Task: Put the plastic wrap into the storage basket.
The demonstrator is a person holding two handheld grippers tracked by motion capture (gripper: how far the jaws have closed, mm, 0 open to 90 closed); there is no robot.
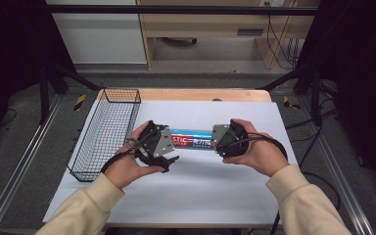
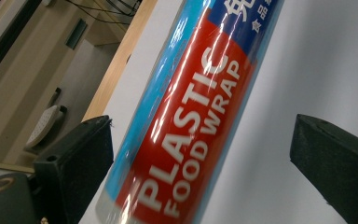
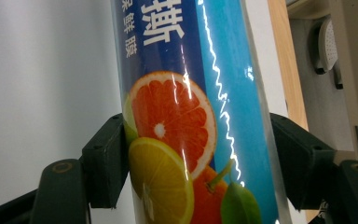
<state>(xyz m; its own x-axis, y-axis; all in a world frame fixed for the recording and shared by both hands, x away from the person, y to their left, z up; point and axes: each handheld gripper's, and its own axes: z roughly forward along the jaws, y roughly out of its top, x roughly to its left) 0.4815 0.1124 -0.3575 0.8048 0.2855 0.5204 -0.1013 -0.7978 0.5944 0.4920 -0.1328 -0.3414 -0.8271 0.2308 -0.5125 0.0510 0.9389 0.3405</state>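
The right gripper [image 3: 200,158] was clamped on one end of the plastic food wrap roll [image 1: 192,140], its jaws pressed against both sides. The left gripper [image 2: 200,154] stood open around the other end, jaws apart from the film. The roll lay mid-frame above the white worktop [image 1: 200,196], right of the wire basket [image 1: 105,132]. Closing the left squarely first would probably keep the roll level.

Food wrap roll [image 1: 192,140] on table [image 1: 225,191], right of basket [image 1: 105,132].
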